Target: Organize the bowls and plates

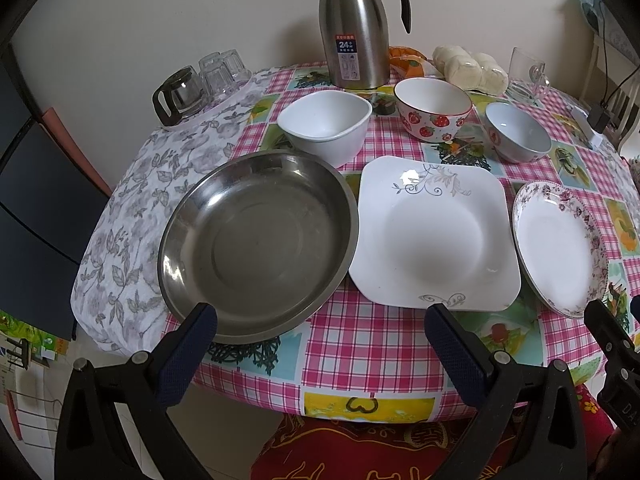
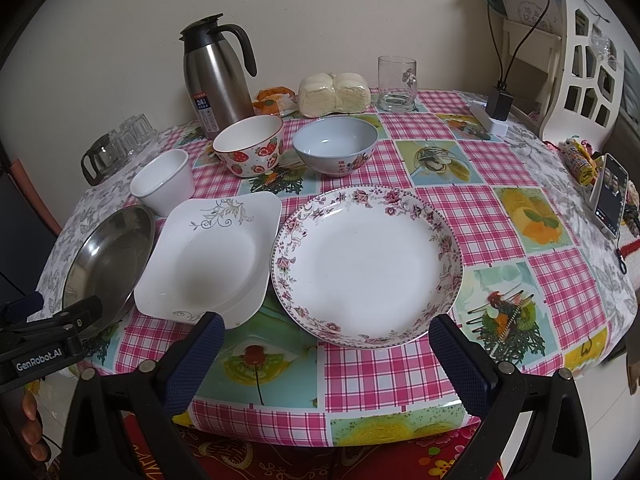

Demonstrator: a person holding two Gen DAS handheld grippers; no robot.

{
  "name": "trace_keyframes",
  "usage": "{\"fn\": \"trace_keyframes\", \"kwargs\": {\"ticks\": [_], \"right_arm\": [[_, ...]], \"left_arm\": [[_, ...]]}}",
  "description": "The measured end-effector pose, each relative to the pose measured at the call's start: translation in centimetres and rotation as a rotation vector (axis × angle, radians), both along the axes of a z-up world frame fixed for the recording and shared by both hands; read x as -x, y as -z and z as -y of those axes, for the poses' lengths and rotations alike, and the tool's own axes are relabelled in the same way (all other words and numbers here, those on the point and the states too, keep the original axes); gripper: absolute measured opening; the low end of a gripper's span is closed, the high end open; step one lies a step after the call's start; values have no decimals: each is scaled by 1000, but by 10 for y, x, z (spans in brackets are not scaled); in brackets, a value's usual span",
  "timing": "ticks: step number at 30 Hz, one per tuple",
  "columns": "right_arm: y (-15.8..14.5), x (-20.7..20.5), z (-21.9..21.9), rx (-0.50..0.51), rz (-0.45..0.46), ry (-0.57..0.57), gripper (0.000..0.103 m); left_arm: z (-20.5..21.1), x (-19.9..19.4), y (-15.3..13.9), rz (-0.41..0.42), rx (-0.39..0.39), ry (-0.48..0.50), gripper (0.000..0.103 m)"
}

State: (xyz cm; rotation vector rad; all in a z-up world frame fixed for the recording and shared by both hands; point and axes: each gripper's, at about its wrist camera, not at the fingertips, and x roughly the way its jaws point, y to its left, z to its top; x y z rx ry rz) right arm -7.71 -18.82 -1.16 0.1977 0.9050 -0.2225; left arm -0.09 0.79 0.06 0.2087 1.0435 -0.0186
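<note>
Three plates sit in a front row: a steel plate (image 1: 256, 240) (image 2: 106, 264) at left, a square white plate (image 1: 432, 232) (image 2: 208, 256) in the middle, a round floral plate (image 1: 560, 248) (image 2: 368, 264) at right. Behind them stand a white bowl (image 1: 326, 126) (image 2: 164, 182), a strawberry bowl (image 1: 434, 108) (image 2: 250, 146) and a pale blue bowl (image 1: 518, 132) (image 2: 336, 144). My left gripper (image 1: 320, 320) is open and empty at the table's front edge, before the steel and square plates. My right gripper (image 2: 326, 328) is open and empty, just before the floral plate.
A steel thermos jug (image 1: 356, 24) (image 2: 218, 80) stands at the back. Upturned glasses and a small pot (image 1: 180, 94) sit back left. Wrapped buns (image 2: 334, 94), a glass mug (image 2: 396, 84), a charger (image 2: 498, 110) and a phone (image 2: 610, 194) lie to the right.
</note>
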Motion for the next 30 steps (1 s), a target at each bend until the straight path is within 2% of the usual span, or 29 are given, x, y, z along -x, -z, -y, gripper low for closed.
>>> {"fn": "trace_keyframes", "kwargs": {"ticks": [18, 21, 28, 30], "right_arm": [[2, 0, -2, 5, -4, -4, 103], [4, -1, -4, 8, -10, -7, 103], [5, -12, -12, 21, -35, -24, 103], [5, -17, -16, 19, -42, -36, 103]], "left_arm": [[-4, 0, 2, -9, 13, -3, 103], [-8, -2, 1, -16, 43, -9, 103], [-40, -10, 4, -59, 188, -88, 103], [-46, -13, 3, -50, 190, -102, 103]]}}
